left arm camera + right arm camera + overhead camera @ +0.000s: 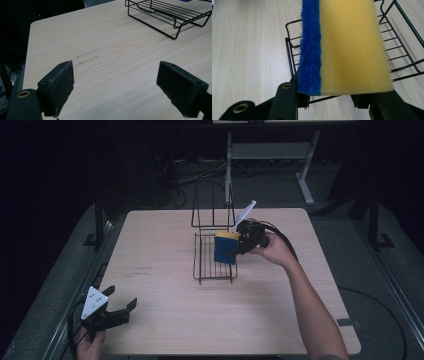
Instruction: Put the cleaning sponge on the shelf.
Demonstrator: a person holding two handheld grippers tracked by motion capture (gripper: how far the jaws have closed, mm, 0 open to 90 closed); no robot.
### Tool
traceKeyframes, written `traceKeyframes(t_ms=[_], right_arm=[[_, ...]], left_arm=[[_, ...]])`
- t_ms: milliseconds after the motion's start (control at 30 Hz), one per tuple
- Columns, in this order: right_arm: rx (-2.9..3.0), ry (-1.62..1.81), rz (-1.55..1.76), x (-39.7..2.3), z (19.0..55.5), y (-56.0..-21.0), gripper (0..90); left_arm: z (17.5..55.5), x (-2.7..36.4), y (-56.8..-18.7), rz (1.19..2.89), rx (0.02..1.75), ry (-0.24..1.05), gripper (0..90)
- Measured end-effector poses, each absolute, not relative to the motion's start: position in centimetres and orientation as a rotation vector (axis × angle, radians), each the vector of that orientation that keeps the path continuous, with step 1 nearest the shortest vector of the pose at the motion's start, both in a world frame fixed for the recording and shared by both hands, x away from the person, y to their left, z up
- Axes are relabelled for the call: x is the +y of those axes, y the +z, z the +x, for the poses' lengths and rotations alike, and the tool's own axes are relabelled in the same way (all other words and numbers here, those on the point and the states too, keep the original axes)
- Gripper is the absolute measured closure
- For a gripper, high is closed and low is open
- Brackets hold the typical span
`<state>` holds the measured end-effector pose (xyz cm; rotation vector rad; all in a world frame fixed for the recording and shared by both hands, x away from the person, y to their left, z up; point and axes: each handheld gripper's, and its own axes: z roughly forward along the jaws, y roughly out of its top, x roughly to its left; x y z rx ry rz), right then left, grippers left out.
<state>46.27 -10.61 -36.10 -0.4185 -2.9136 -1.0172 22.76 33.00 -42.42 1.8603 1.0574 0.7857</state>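
A yellow sponge with a blue scouring side (226,248) hangs over the black wire rack (202,265) in the middle of the table. My right gripper (239,246) is shut on the sponge from the right. In the right gripper view the sponge (347,47) stands between the jaws, blue layer to the left, with the rack (290,50) below it. My left gripper (120,301) rests open at the table's near left corner. In the left gripper view its pads (58,85) stand wide apart over bare wood, and the rack (175,18) lies far off at the upper right.
The light wooden table (165,320) ends close to my left gripper at its near left edge. An upright wire back (212,210) rises behind the rack. Beyond the table stand a white desk frame (305,175) and cables on a dark floor.
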Motion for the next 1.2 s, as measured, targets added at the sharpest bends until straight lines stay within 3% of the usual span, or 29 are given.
traceKeyframes(t_ms=[1200], right_arm=[[-2.943,-0.945,-0.43,-9.0,48.8,-38.7,56.5]], left_arm=[[22.8,33.2,-42.5,1.849,1.063,0.781,13.9]])
